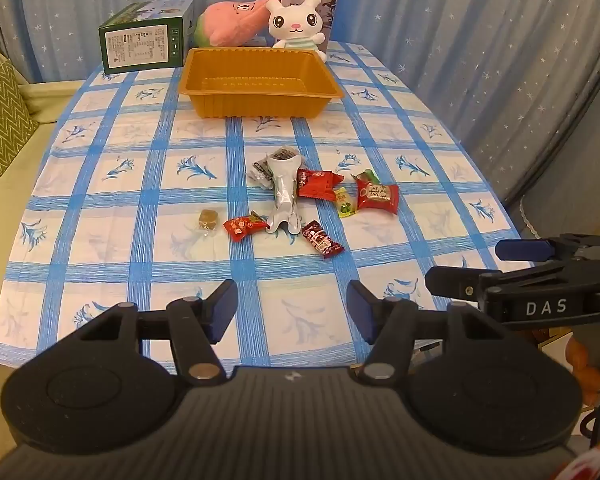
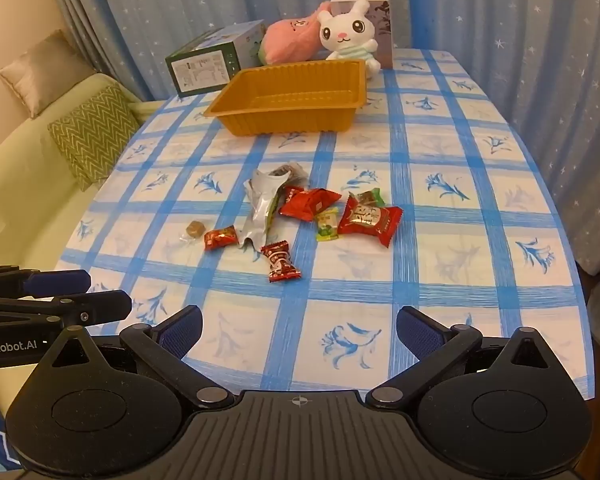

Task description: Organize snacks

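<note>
Both the left gripper (image 1: pixel 292 310) and right gripper (image 2: pixel 298 334) are hovering empty, jaws apart; crowded snacks (image 1: pixel 320 190) are risking a double grab before reaching the tray (image 1: pixel 260 80).

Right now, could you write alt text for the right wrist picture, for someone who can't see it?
A scatter of small wrapped snacks lies mid-table on a blue-and-white checked tablecloth, with an empty golden-brown plastic tray behind them. The open right gripper hovers over the near edge, holding nothing. A white rabbit plush toy sits at the far end.
</note>
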Available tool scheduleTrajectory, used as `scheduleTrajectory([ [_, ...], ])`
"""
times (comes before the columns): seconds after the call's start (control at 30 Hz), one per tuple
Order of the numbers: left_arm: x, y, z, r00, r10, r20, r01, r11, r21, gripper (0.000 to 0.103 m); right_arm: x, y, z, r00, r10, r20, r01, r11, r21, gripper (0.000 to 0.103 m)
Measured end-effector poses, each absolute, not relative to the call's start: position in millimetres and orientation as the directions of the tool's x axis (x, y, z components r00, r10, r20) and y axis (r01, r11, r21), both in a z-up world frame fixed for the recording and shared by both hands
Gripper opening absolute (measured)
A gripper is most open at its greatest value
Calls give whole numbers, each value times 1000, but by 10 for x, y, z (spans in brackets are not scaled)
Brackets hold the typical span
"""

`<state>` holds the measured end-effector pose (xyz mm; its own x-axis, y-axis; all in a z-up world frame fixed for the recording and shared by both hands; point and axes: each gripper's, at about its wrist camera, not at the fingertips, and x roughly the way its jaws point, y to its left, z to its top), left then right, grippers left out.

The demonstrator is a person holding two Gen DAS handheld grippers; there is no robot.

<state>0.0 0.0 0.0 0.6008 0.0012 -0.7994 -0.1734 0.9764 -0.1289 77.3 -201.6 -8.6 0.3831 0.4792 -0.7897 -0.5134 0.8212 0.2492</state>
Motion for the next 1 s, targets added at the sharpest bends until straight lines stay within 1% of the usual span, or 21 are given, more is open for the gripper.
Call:
scheduleTrajectory([
  [1.0,11,64,-31,600,-8,-800,-178,974,-143,58,786,-1917,-101,382,472,-795,-514,823,242,103],
])
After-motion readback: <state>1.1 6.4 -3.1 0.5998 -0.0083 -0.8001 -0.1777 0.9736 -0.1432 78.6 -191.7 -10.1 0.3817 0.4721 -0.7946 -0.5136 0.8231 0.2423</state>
